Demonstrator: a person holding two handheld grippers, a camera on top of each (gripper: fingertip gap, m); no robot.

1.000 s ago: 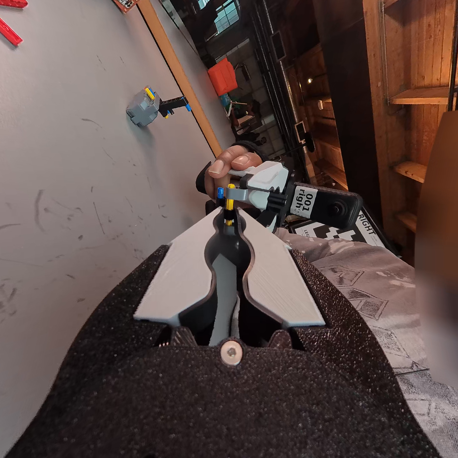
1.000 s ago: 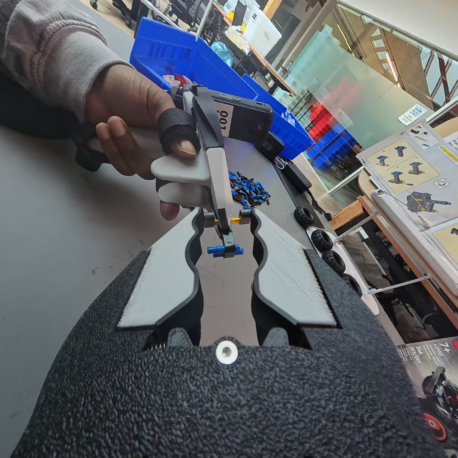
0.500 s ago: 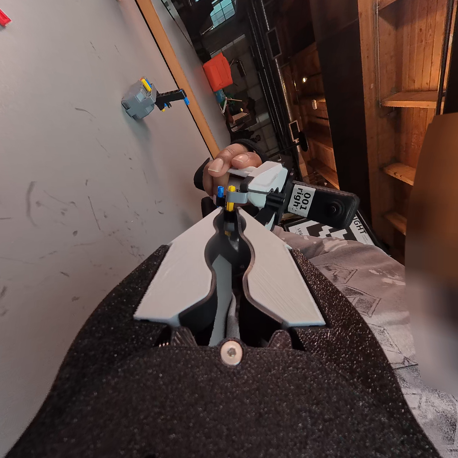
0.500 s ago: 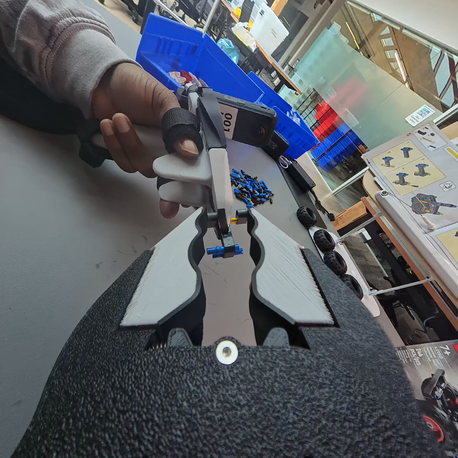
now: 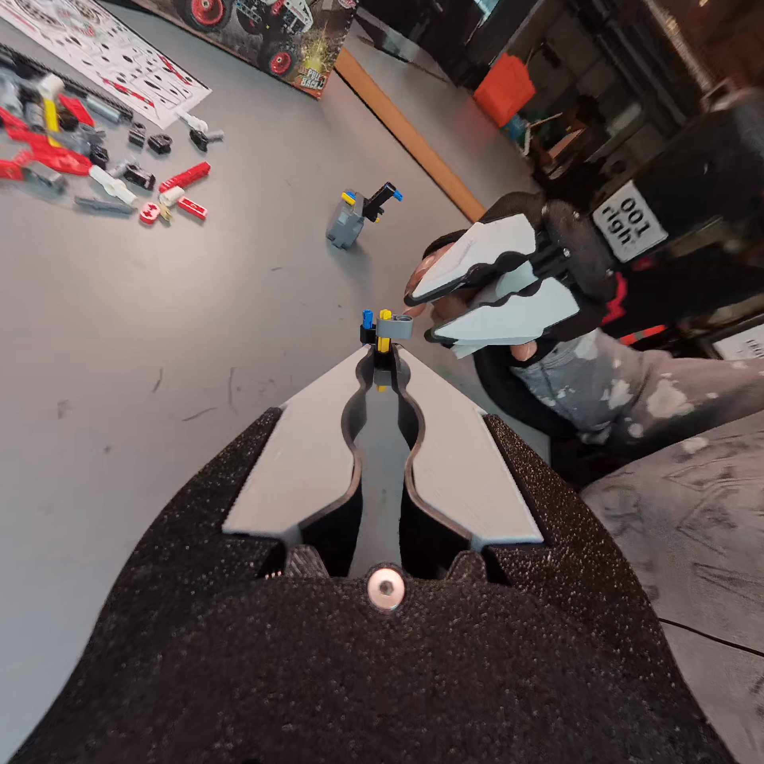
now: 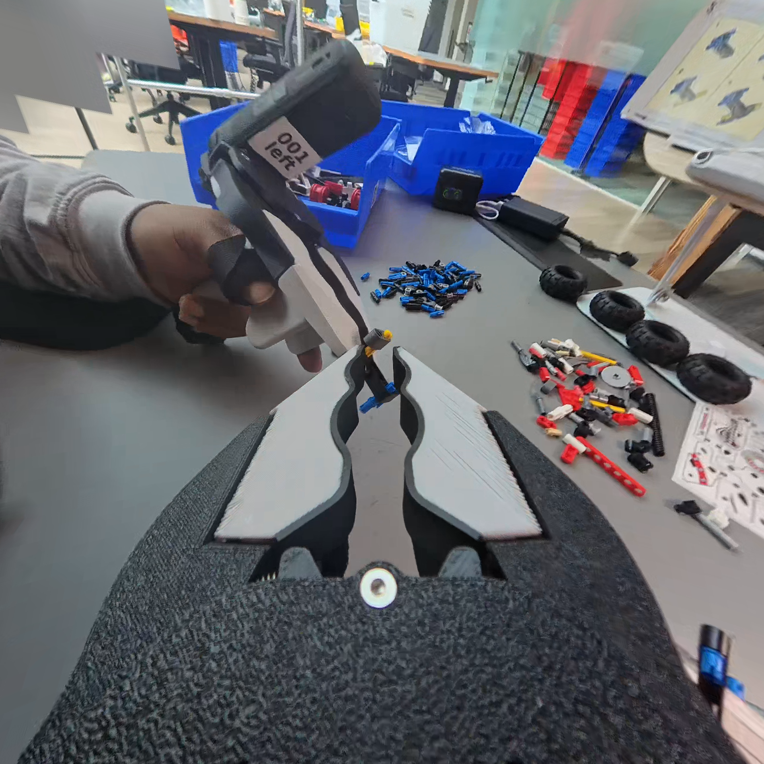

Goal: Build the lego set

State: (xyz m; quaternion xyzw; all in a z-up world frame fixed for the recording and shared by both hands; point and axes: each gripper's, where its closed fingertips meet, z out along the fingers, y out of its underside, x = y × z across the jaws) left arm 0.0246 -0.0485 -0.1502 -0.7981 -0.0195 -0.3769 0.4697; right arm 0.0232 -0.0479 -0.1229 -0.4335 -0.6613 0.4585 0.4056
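Around you the grey table is busy. In your left wrist view a scatter of red, black and white loose pieces lies far to the left beside a printed sheet, with the set's box beyond it. A small grey sub-build with a black arm and blue and yellow pins stands alone between that scatter and the wooden table edge. In your right wrist view a heap of blue and black pins sits ahead, four black tyres run along the right, and blue bins stand behind (a charger block too).

Your left gripper is nearly closed, its tips pinching the small assembly: a black piece on a yellow axle, with a grey connector and a blue pin sticking out past the fingertips.

Your right gripper is parted and holds nothing. In the left wrist view its tips sit just to the right of the grey connector, close but apart. From its own camera, the assembly hangs between its parted fingers, nearer the left one; whether it touches that finger cannot be told.
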